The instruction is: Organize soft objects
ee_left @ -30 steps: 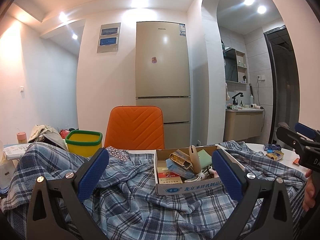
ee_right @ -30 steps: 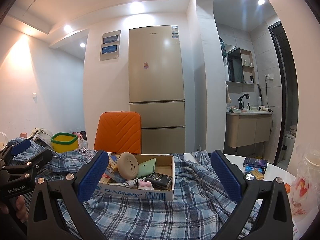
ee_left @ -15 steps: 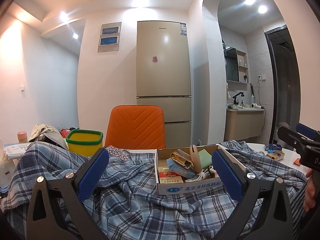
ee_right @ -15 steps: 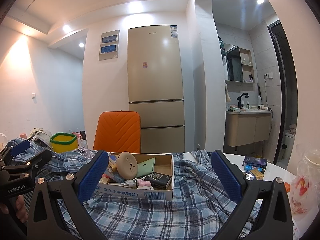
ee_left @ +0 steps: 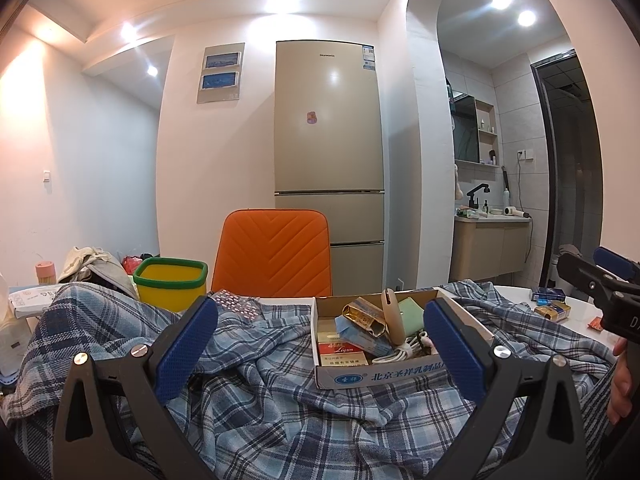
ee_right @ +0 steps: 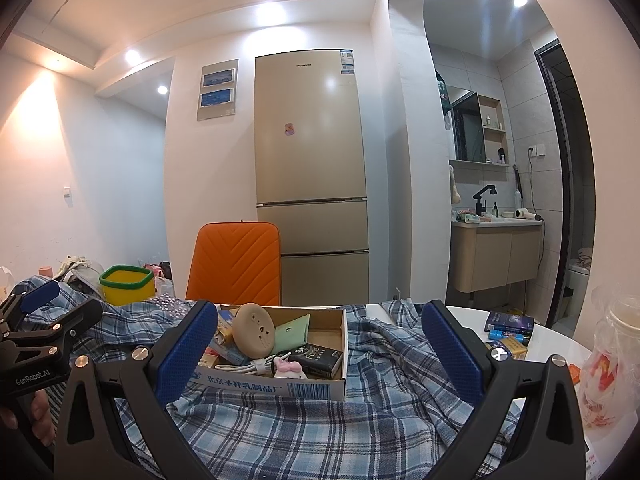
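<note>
A blue plaid cloth [ee_left: 280, 412] [ee_right: 304, 432] lies rumpled across the white table. On it rests an open cardboard box [ee_left: 384, 374] [ee_right: 280, 386] holding packets, a cable and a round beige device [ee_right: 254, 334]. My left gripper [ee_left: 320, 344] hovers open just above the cloth, its blue pads spanning the box's left part. My right gripper [ee_right: 318, 344] is also open, low over the cloth with the box between its fingers. Each gripper shows at the edge of the other's view, with a hand on its handle.
An orange chair [ee_left: 272, 254] stands behind the table, a fridge [ee_left: 328, 168] behind it. A yellow bin with a green rim [ee_left: 170, 282] and a pile of clothes [ee_left: 94, 264] sit at the left. Small boxes [ee_right: 508, 330] and a plastic bag [ee_right: 608, 364] lie at the right.
Both views have shifted very slightly; the grippers stay open and nothing on the table has moved.
</note>
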